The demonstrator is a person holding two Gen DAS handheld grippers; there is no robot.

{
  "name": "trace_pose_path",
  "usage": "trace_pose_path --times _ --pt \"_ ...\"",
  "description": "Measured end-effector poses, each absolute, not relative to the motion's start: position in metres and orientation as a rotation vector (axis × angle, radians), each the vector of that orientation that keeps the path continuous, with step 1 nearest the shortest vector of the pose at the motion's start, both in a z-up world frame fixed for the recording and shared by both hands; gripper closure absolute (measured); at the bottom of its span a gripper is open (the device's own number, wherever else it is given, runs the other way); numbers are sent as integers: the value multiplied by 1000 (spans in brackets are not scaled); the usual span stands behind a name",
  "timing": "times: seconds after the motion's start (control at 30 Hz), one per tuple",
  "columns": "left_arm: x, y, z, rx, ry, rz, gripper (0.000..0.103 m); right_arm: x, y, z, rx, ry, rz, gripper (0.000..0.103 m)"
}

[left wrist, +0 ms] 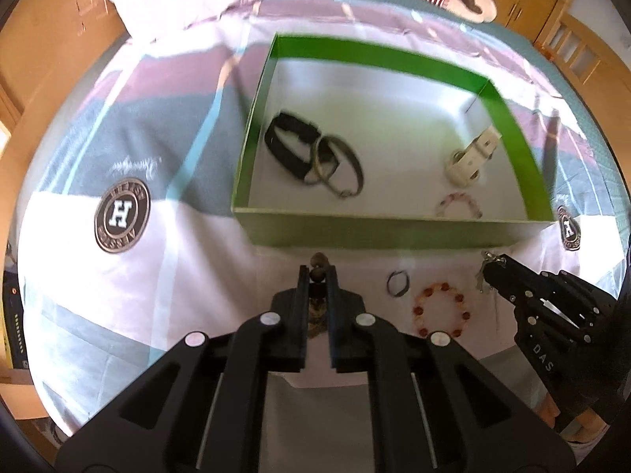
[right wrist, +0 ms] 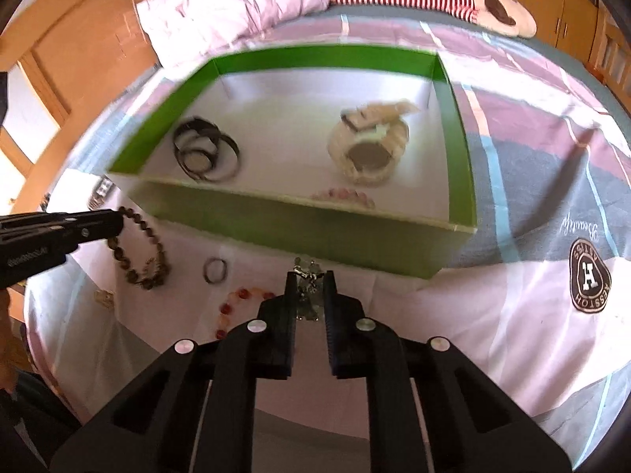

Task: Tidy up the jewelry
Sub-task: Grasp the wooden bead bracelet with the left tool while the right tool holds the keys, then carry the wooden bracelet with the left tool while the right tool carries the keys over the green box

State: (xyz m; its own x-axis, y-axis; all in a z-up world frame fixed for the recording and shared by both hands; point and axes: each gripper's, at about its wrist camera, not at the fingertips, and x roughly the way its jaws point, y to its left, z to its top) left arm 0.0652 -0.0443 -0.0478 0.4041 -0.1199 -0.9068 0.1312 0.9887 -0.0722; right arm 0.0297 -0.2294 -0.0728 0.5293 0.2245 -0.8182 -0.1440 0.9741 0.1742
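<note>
Left gripper [left wrist: 318, 272]: I'm clenching the brown bead bracelet [right wrist: 138, 252]; it dangles limp and heavy-ish, so one bead gives the surest hold.
Right gripper [right wrist: 310, 276]: I'm pinching a silvery chain piece [right wrist: 307, 289], light and slippery.
Green box [left wrist: 394, 232]: just beyond, far side.
Orange bead ring [left wrist: 439, 309]: near, on the bedsheet [left wrist: 157, 276].

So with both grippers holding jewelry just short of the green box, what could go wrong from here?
1. The brown bead bracelet hangs in a long loop from the left gripper; it could snag on the green box near wall.
2. The right gripper pinches the small silver piece only at its tips, so it may slip out.
</note>
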Motion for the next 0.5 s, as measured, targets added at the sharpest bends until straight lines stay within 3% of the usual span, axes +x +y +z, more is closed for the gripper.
trace_pose_path --times 0.3,0.5 --pt "52 -49 -7 17 985 -198 95 17 -229 -42 157 833 297 90" --pt "46 -62 11 37 900 -226 95 15 -229 -39 154 825 306 90"
